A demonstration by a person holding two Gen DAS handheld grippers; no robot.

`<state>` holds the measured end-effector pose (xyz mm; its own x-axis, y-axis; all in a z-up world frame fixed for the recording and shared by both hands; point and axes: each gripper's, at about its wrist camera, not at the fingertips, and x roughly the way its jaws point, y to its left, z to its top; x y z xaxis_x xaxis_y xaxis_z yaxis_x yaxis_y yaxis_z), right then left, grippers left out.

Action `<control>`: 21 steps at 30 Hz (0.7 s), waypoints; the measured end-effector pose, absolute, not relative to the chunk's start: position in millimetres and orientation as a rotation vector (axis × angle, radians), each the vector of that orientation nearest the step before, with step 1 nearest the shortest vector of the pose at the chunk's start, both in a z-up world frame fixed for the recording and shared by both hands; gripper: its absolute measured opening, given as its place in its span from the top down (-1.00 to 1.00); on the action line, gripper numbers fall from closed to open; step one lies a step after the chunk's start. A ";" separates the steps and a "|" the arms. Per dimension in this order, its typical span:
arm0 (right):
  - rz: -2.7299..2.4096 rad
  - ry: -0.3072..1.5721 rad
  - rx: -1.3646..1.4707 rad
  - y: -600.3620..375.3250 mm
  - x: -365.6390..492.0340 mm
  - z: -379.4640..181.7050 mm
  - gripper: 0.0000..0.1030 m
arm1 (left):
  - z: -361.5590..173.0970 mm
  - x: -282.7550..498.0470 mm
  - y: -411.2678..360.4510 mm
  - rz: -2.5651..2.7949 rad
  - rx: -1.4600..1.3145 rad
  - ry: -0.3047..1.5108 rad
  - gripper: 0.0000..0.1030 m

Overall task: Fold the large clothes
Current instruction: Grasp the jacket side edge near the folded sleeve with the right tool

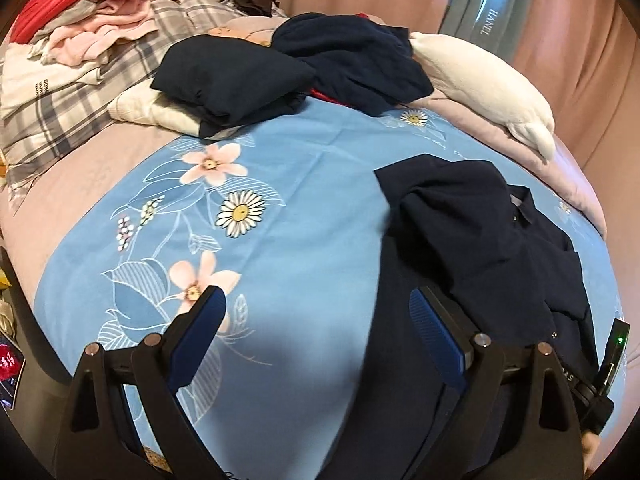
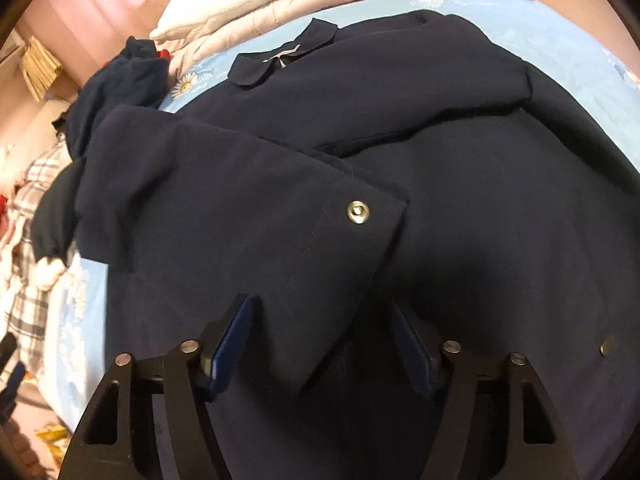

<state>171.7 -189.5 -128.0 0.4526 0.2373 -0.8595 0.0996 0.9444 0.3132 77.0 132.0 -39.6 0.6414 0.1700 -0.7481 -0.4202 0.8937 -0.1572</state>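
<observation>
A large navy coat lies on the blue floral sheet at the right of the left wrist view. My left gripper is open above the coat's left edge, holding nothing. In the right wrist view the coat fills the frame, collar at the far end. A sleeve cuff with a metal snap is folded across the body. My right gripper is open, its fingers on either side of the cuff's lower corner. The right gripper's body shows at the left view's right edge.
Folded and crumpled dark clothes lie at the far side of the bed, with a white pillow to the right. A plaid blanket and a pile of pink and red clothes are at the far left. Pink curtains hang behind.
</observation>
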 end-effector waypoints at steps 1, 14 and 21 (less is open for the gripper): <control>0.080 1.095 0.324 -187.6 172.3 -127.6 -0.23 | -40.6 75.6 134.9 0.351 -0.335 0.811 -0.81; 0.041 0.915 0.138 -192.2 182.0 -51.7 0.90 | -52.9 68.6 169.1 0.409 -0.405 0.819 -0.81; 0.027 0.682 0.020 -192.8 196.2 60.6 0.91 | -56.4 79.4 165.8 0.375 -0.402 0.826 -0.81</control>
<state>196.2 -192.8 60.6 0.7758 0.0317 -0.6302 -0.0188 0.9995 0.0271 79.4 165.8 -56.4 0.6209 0.1635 -0.7667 -0.4695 0.8607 -0.1967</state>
